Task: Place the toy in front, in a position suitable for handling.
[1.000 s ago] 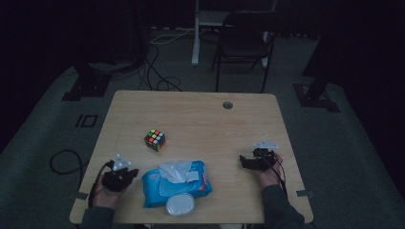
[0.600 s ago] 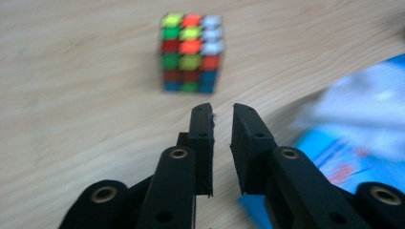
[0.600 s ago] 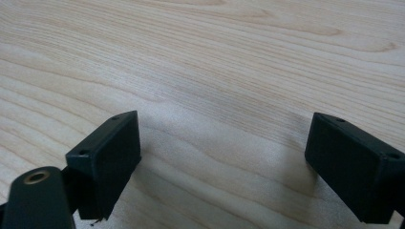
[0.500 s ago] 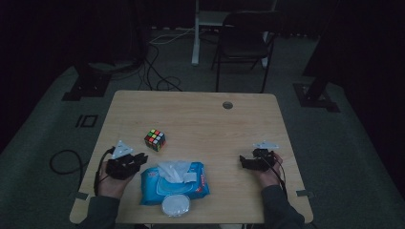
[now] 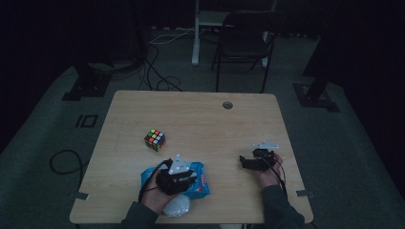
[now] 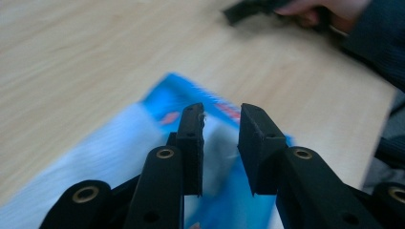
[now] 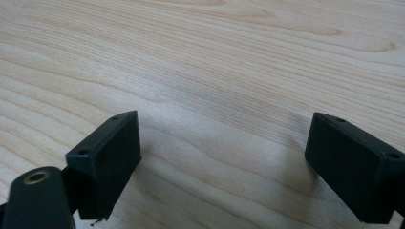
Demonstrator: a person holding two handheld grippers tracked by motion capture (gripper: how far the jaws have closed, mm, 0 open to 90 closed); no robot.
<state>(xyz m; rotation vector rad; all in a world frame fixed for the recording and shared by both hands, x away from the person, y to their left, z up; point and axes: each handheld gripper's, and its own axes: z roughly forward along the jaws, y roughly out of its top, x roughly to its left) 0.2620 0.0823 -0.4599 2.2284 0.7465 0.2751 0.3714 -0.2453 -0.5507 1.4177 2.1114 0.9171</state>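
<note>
A blue and white wipes pack (image 5: 202,187) (image 6: 119,152) lies near the table's front edge, with its round white lid (image 5: 175,208) at the near end. My left gripper (image 5: 190,178) (image 6: 220,117) hovers over the pack and points toward the right hand. Its jaws have just been opening and stand a little apart with nothing gripped between them. My right gripper (image 5: 244,162) (image 7: 222,143) rests on the bare wood at the right, wide open, nothing between its fingers. In the left gripper view the right hand and its gripper (image 6: 267,7) show at the top right.
A Rubik's cube (image 5: 154,140) sits left of centre on the wooden table (image 5: 200,119). A round cable hole (image 5: 228,105) is at the far right side. Beyond the table stand a dark chair (image 5: 243,38) and floor cables (image 5: 157,62).
My left hand has swung right, from the table beside the pack's left end to above the pack. The right hand has stayed put.
</note>
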